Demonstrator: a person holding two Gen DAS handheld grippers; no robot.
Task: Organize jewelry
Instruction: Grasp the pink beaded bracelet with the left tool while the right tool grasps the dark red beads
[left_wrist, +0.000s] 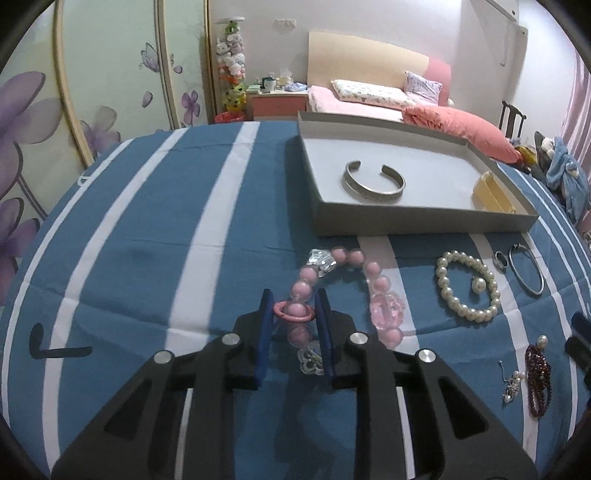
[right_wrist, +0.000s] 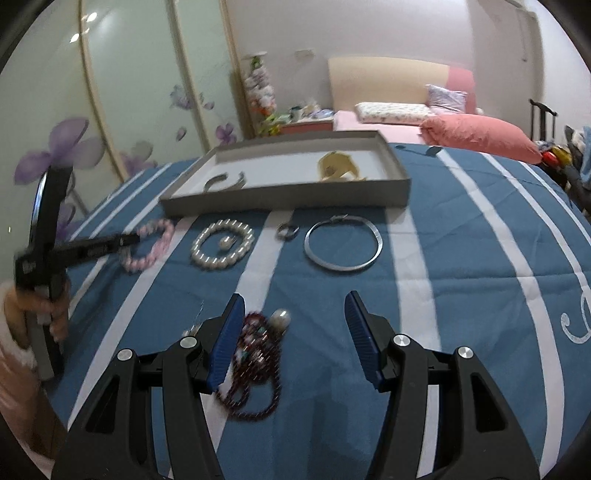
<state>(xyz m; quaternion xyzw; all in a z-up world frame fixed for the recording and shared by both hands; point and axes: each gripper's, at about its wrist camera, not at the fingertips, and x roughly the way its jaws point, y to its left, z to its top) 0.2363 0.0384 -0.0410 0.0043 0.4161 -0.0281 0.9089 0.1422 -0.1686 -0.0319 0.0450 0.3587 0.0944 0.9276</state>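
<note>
the left gripper is narrowed onto the pink bead bracelet, its blue pads touching a ringed bead on the striped blue cloth, just near of the grey tray. the right gripper stands wide over the dark red bead strand, holding nothing. a silver cuff lies in the tray.

Bedroom: bed, pillows, floral wardrobe.

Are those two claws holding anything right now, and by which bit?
The left gripper pinches the pink bead bracelet at a ringed bead. The right gripper is open, empty.
</note>
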